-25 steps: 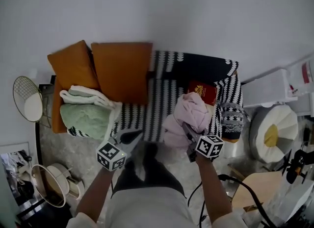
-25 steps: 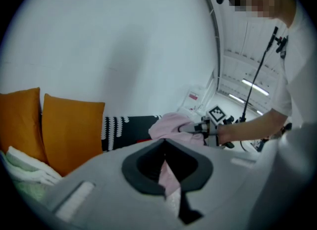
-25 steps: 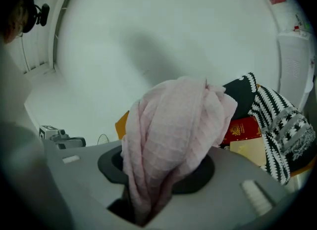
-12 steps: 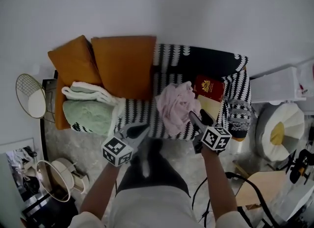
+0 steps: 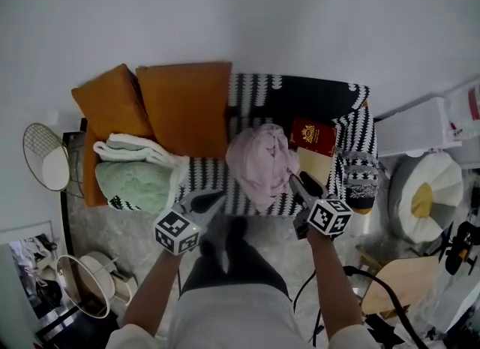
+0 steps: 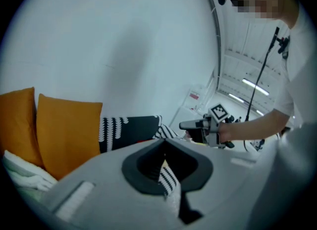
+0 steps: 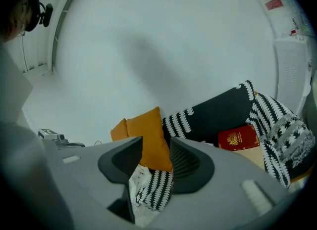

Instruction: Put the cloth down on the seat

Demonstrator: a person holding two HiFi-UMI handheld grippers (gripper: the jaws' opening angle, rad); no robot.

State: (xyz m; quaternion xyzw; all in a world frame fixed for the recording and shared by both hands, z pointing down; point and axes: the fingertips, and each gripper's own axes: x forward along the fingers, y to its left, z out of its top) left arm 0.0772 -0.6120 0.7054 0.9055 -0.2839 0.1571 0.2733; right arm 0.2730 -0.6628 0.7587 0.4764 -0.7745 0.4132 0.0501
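The pink cloth (image 5: 259, 161) lies bunched in a loose heap at the middle of the head view. It rests on the black-and-white striped cover of the seat (image 5: 214, 179) and no jaw grips it. Just right of its lower edge is the right gripper (image 5: 298, 184), pointing up and left towards it; whether the tips touch the fabric I cannot tell. In the right gripper view its jaws stand apart and are closing, with nothing pressed between the pads. Only an orange cushion, the striped cover and a bit of pale fabric show through the gap. The left gripper (image 5: 214, 201) sits lower left of the cloth, over the seat's front edge, well clear of it. Its jaws are drawn together at the tips and hold nothing. A red booklet (image 5: 313, 137) lies just right of the cloth on a pale flat item. Right of that, a black-and-white patterned knit piece (image 5: 360, 179) lies at the seat's right end. Two orange cushions (image 5: 184, 107) stand against the back at upper left, with folded white and green blankets (image 5: 135, 179) below them. A round wire-framed mirror (image 5: 41, 152) is at the far left edge, and a white round cushion with a yellow centre (image 5: 420, 197) is at the right.
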